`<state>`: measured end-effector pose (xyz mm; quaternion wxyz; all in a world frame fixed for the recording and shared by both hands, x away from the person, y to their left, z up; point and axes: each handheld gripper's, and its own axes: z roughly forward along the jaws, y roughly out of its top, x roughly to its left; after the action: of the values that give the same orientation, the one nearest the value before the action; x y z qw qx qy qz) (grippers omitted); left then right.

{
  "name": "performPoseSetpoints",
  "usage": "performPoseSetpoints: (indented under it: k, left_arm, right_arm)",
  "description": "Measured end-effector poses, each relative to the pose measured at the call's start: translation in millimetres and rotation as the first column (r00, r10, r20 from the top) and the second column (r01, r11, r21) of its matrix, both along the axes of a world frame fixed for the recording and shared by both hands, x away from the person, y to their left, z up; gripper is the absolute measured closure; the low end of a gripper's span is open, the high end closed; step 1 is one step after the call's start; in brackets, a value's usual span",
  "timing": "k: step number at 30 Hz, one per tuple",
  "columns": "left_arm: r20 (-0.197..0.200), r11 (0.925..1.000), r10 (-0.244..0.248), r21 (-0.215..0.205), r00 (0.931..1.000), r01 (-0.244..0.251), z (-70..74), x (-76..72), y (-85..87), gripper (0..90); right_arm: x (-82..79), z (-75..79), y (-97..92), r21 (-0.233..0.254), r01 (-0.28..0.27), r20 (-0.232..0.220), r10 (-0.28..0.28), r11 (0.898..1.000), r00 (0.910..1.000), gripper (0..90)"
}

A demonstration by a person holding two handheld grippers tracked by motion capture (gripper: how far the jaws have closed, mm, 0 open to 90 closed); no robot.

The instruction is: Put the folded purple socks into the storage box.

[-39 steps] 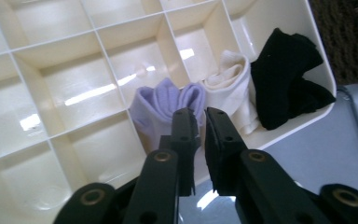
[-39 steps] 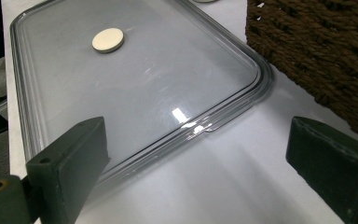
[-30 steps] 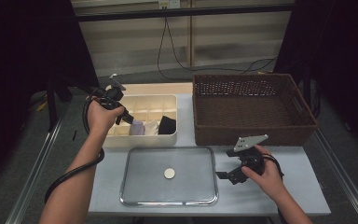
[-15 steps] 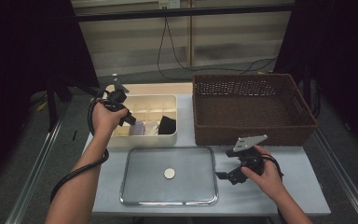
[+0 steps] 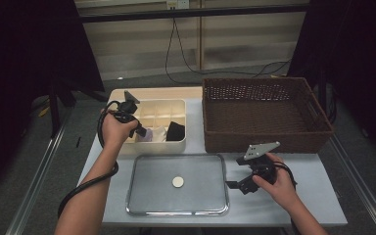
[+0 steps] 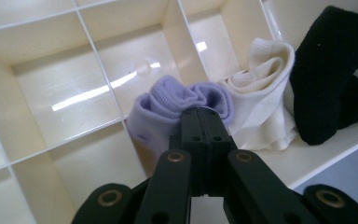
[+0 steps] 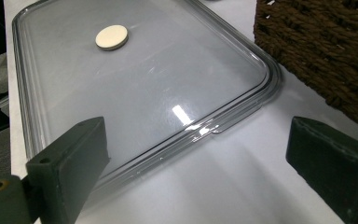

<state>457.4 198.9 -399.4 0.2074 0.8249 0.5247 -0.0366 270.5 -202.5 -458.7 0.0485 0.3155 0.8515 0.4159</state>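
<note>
Lilac sock (image 6: 186, 100) sits rolled in a compartment at the near edge of the cream divided box (image 5: 164, 105), with a white sock (image 6: 261, 107) touching it on one side and a black sock (image 6: 333, 79) beyond that. The left gripper (image 6: 203, 114) points down into the box with its jaws pressed flat together, tips right at the lilac roll's top fold; whether any cloth is pinched between them I cannot tell. The right gripper (image 5: 236, 185) rests low on the table (image 5: 318, 196), jaws spread wide (nothing between them), just beside the clear tray's (image 5: 142, 196) right rim. A small round disc (image 5: 177, 182) lies on the tray. The wicker basket (image 5: 267, 142) stands behind the right hand.
</note>
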Motion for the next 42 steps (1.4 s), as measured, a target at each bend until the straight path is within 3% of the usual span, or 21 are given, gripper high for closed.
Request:
performPoseSetpoints:
  k: [6, 12, 15, 18, 30, 35, 42]
  left_arm:
    - [-0.037, 0.9999, -0.017, 0.000, 0.9992, 0.017, -15.6, -4.4, -10.2, 90.0]
    - [-0.050, 0.9998, -0.021, 0.000, 0.9985, 0.021, -24.3, -6.4, -9.3, 90.0]
    - [-0.079, 0.9995, -0.030, 0.005, 0.9964, 0.030, -30.5, -7.5, -9.9, 90.0]
    - [-0.072, 0.9996, -0.027, -0.009, 0.9971, 0.026, -29.8, -9.0, -9.6, 89.0]
    - [-0.016, 0.9965, -0.031, -0.078, 0.9994, 0.029, 2.8, -17.7, 9.6, 67.3]
    - [0.008, 0.9951, -0.026, -0.096, 0.9996, 0.027, 9.5, -24.0, 15.7, 45.2]
    - [0.043, 0.9918, -0.035, -0.122, 0.9985, 0.039, 18.8, -33.4, 20.3, 25.5]
  right_arm:
    - [-0.6, 1.1, 0.5, 0.004, -0.003, 0.005, 0.003, 1.000, 1.0000, 4.9]
    - [-0.5, 1.6, -0.4, 0.006, -0.003, 0.009, 0.003, 1.000, 1.0000, 4.9]
    - [-0.3, 1.3, 0.6, 0.005, -0.005, 0.010, 0.005, 1.000, 0.9999, 4.9]
    - [-1.1, 1.9, 0.8, 0.005, -0.002, 0.005, 0.002, 1.000, 1.0000, 4.9]
    - [-0.5, 1.6, -0.3, 0.005, -0.004, 0.009, 0.004, 1.000, 1.0000, 4.9]
    - [-0.9, 2.5, 0.2, 0.003, -0.002, 0.008, 0.002, 1.000, 1.0000, 4.9]
    - [-0.3, 3.4, 1.9, 0.006, -0.003, 0.008, 0.003, 1.000, 1.0000, 4.9]
